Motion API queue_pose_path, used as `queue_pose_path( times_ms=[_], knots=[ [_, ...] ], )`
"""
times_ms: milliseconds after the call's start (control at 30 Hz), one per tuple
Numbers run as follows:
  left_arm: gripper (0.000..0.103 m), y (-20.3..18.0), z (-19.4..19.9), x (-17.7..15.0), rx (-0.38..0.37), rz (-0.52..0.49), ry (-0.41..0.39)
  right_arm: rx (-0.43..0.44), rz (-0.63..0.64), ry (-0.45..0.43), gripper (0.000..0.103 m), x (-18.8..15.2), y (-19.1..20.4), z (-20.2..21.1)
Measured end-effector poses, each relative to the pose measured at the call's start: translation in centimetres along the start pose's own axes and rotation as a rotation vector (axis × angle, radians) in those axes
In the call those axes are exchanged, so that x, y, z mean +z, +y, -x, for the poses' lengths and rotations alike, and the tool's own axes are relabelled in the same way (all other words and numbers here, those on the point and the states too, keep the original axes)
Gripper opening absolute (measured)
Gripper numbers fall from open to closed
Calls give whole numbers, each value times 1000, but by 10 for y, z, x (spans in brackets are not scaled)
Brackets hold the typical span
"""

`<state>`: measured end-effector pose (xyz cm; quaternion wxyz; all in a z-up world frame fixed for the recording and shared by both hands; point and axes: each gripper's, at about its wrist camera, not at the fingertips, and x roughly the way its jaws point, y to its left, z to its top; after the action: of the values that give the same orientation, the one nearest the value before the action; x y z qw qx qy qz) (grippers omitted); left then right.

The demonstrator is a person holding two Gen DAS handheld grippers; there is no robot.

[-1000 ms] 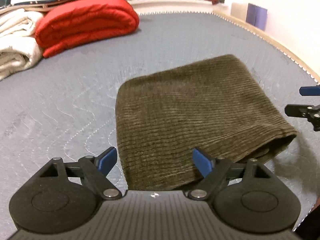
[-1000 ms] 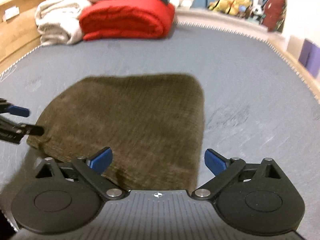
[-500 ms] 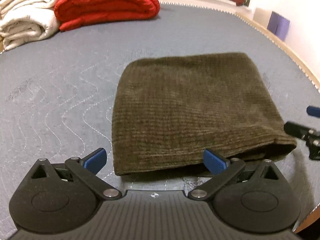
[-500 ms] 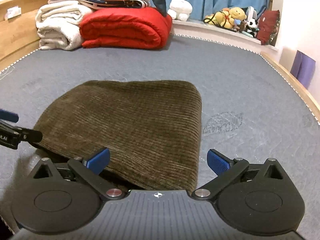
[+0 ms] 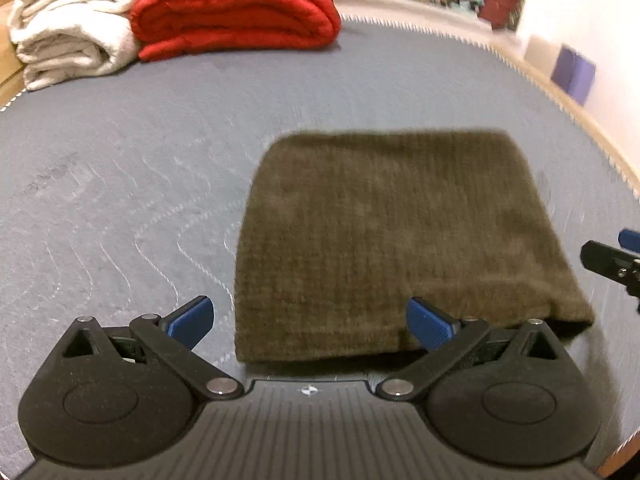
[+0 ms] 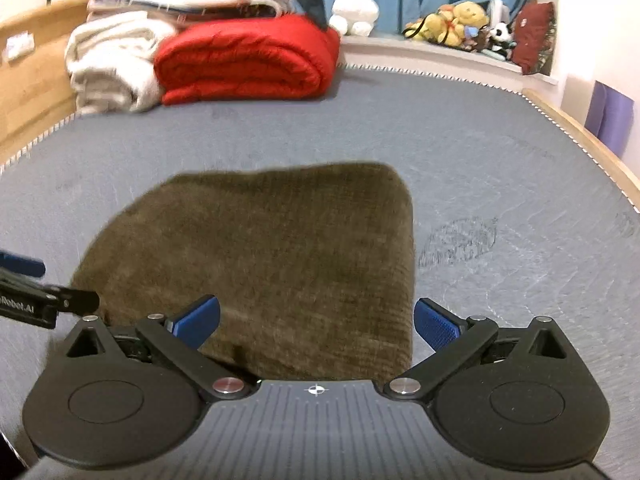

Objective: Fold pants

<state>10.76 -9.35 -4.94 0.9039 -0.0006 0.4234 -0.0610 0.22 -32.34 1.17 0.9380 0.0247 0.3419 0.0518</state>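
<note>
Jaws on the left gripper [image 5: 308, 320] and right gripper [image 6: 316, 322] gape wide, gripping nothing. Folded brown pants [image 6: 272, 264] lie flat on the grey mattress [image 6: 500, 184], with a red blanket [image 6: 244, 60] and white towels [image 6: 112, 60] well beyond.

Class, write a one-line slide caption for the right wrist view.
Open right gripper poised over folded brown corduroy pants on a grey mattress.

The left gripper [image 5: 308, 322] and right gripper [image 6: 317, 322] look alike — black round-lobed linkage arms with silver pivot screws, blue textured pads [image 5: 429, 326], a ribbed grey body bearing a small crosshair mark [image 6: 316, 390].
</note>
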Motion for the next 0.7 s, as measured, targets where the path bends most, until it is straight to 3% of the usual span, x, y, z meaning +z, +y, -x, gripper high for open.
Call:
queue_pose_path(
  times_ms=[100,200,300,367,400,467,567,700],
  knots=[
    [103,4,7,6,-32,14,-29,30,-71,-76,102,7,-8,13],
    [103,3,3,5,-35,11,-7,33,-75,-54,102,9,-11,11],
    [103,1,-11,0,-24,3,78,-31,8,132,102,-3,-4,-18],
    [103,1,-16,-3,-15,2,101,-71,45,303,102,-20,-4,-44],
    [103,0,-15,-4,-16,0,98,-72,28,332,102,-23,-6,-49],
    [103,-2,-10,-4,-15,-14,74,-52,-19,317,102,-22,-9,-47],
    [103,-4,-5,-3,-25,-22,54,-6,-65,213,102,-10,-12,-26],
    [103,-6,-6,-5,-36,-28,68,19,-30,102,102,-2,-4,-7]
  ],
)
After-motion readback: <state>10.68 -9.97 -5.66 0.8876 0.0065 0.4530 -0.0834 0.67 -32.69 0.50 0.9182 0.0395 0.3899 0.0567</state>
